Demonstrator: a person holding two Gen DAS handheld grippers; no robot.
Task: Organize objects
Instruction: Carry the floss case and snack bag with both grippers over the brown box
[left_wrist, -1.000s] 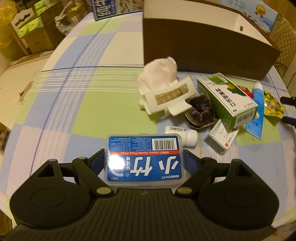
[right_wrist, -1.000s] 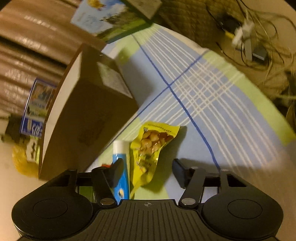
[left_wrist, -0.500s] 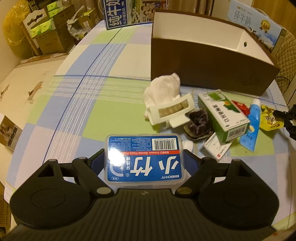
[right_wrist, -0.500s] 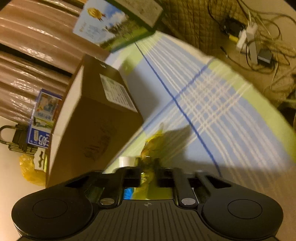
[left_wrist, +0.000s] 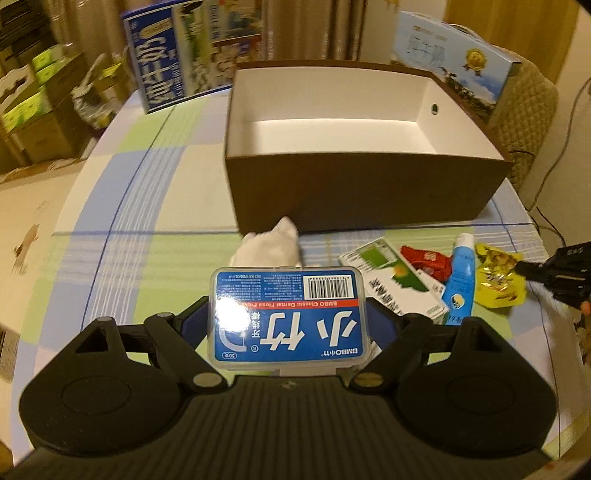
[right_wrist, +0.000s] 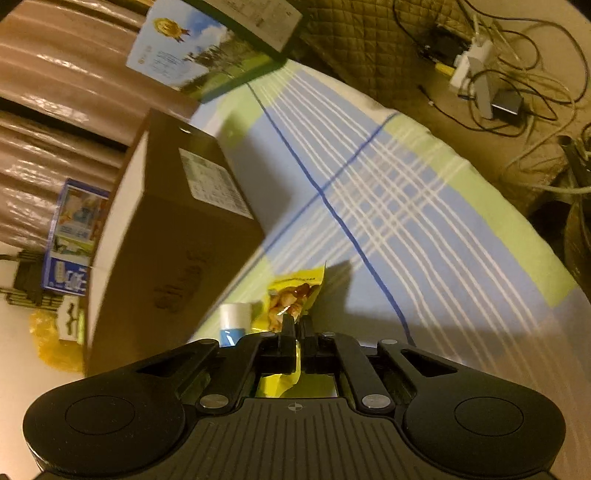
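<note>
My left gripper (left_wrist: 287, 317) is shut on a blue dental floss pick box (left_wrist: 287, 317) and holds it above the table, facing the open brown box (left_wrist: 362, 192) with a white, empty inside. My right gripper (right_wrist: 296, 325) is shut on a yellow snack packet (right_wrist: 291, 295); it shows in the left wrist view (left_wrist: 498, 277) at the right with the gripper tips on it. A blue and white tube (left_wrist: 460, 273) lies beside the packet, also in the right wrist view (right_wrist: 234, 319).
On the checked tablecloth (left_wrist: 155, 258) lie a green and white carton (left_wrist: 399, 284), a red packet (left_wrist: 424, 258) and a white cloth (left_wrist: 269, 243). Blue milk cartons (left_wrist: 162, 77) stand behind the brown box (right_wrist: 173, 236). Cables (right_wrist: 498, 81) lie on the floor.
My left gripper has risen and moved toward the brown box, whose inside now shows. My right gripper closed on the yellow snack packet and lifted it slightly.
</note>
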